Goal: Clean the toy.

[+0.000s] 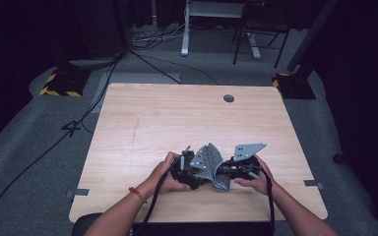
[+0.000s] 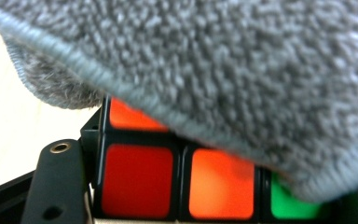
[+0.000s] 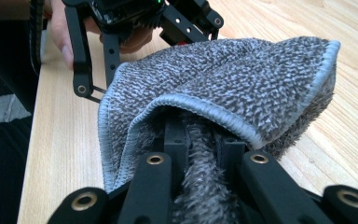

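Grey terry cloth (image 1: 211, 164) drapes a puzzle cube (image 2: 177, 186) near the table's (image 1: 187, 118) front edge, the left hand-held gripper (image 1: 189, 172) clamped on the cube, the right hand-held gripper (image 1: 226, 171) pinching a fold of cloth. A hard wipe could twist the cube loose. The left gripper view reveals red, orange and green squares; from above, cloth hides them.

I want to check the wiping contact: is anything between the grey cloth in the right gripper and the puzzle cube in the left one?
Nothing visible. In the left gripper view the grey cloth drapes straight over the puzzle cube, hiding its upper rows. The right gripper is shut on the cloth; the left gripper holds the cube.
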A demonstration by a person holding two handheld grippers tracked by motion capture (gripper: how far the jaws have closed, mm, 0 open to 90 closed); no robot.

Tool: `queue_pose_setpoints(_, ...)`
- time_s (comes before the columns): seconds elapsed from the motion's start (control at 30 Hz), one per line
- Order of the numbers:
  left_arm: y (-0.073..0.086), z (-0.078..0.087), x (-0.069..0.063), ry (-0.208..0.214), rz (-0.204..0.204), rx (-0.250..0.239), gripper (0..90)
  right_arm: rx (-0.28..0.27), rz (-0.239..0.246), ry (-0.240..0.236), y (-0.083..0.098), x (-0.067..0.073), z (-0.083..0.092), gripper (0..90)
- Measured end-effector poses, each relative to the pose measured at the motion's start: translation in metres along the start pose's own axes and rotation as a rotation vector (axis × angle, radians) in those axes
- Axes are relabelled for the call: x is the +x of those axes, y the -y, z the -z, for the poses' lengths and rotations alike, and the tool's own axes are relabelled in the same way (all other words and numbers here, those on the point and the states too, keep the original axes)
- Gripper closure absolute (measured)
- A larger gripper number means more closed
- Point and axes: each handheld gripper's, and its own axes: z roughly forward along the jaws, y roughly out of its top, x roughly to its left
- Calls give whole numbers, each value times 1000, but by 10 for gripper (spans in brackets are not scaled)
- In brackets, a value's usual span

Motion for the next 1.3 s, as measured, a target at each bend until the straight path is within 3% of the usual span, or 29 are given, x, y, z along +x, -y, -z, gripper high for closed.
queue_pose_setpoints(0.2,-2,4,-3,4,-30,-19,335,-20,9,4,-2,2,2,795)
queue_pose_setpoints(0.33,-4,12,-4,-2,-50,-39,336,2,6,39,-2,1,1,796)
queue_pose_setpoints(0.53,-5,24,-3,-18,-42,-85,336,54,-16,56,3,-5,-4,796)
queue_pose_setpoints(0.6,-4,29,-1,-27,-32,-104,336,59,-21,40,5,-7,-5,796)
queue_pose_setpoints(0.7,-2,29,2,-37,-28,-97,336,40,14,34,2,-2,-2,795)
queue_pose_setpoints(0.8,0,26,3,-14,-7,-92,336,4,33,26,-3,4,2,795)
queue_pose_setpoints(0.87,-3,25,0,-11,-17,-98,336,-2,37,32,-4,5,3,794)
queue_pose_setpoints(0.93,-5,26,-4,2,-34,-109,336,-6,14,69,-3,1,5,793)
queue_pose_setpoints(1.1,-9,33,-9,5,-59,-164,336,10,-55,59,4,-11,2,793)
queue_pose_setpoints(1.17,-11,33,-11,-17,-79,-141,336,6,-34,47,5,-10,0,793)
queue_pose_setpoints(1.23,-10,33,-11,-17,-75,-149,335,9,15,72,2,-5,1,792)
queue_pose_setpoints(1.3,-10,33,-10,-20,-74,-146,335,3,15,87,1,-3,3,793)
